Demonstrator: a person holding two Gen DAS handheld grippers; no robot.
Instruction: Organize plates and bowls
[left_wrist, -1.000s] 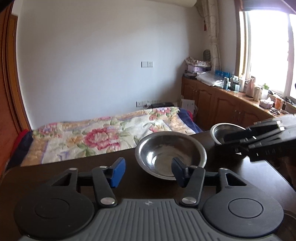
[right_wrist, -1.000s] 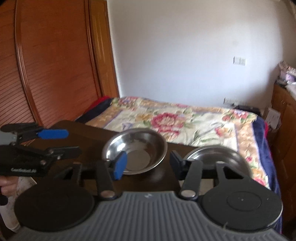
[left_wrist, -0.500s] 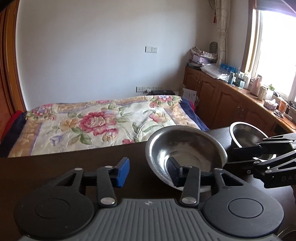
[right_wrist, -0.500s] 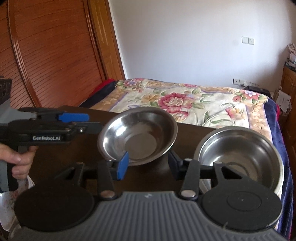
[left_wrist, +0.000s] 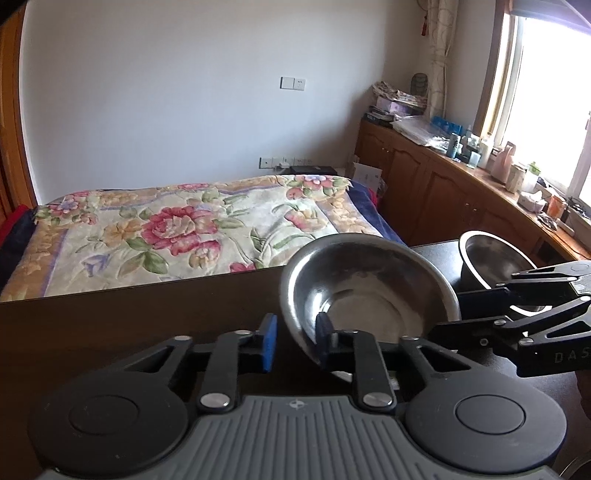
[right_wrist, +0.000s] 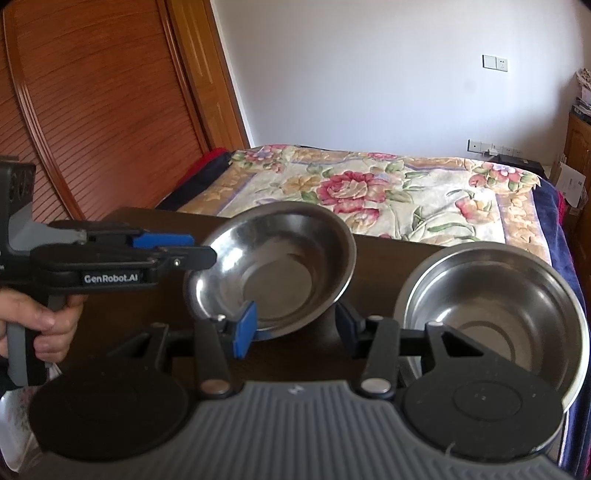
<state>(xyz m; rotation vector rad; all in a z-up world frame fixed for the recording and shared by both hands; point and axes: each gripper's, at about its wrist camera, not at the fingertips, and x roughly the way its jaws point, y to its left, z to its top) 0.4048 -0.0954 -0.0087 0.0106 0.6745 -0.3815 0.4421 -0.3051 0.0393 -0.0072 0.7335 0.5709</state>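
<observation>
While the left gripper (left_wrist: 295, 341) tips down and closes on the shallow metal bowl's (left_wrist: 369, 291) near rim on the dark table (left_wrist: 129, 314), the right gripper (right_wrist: 291, 325) hangs half open, empty, near the deeper bowl (right_wrist: 491, 306).

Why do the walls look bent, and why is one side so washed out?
Left wrist view: the window is blown out white, and the fisheye lens bows the wall edges. Right wrist view: the wooden door curves the same way; the shallow steel bowl and deeper bowl show soft reflections, no harsh glare.
</observation>
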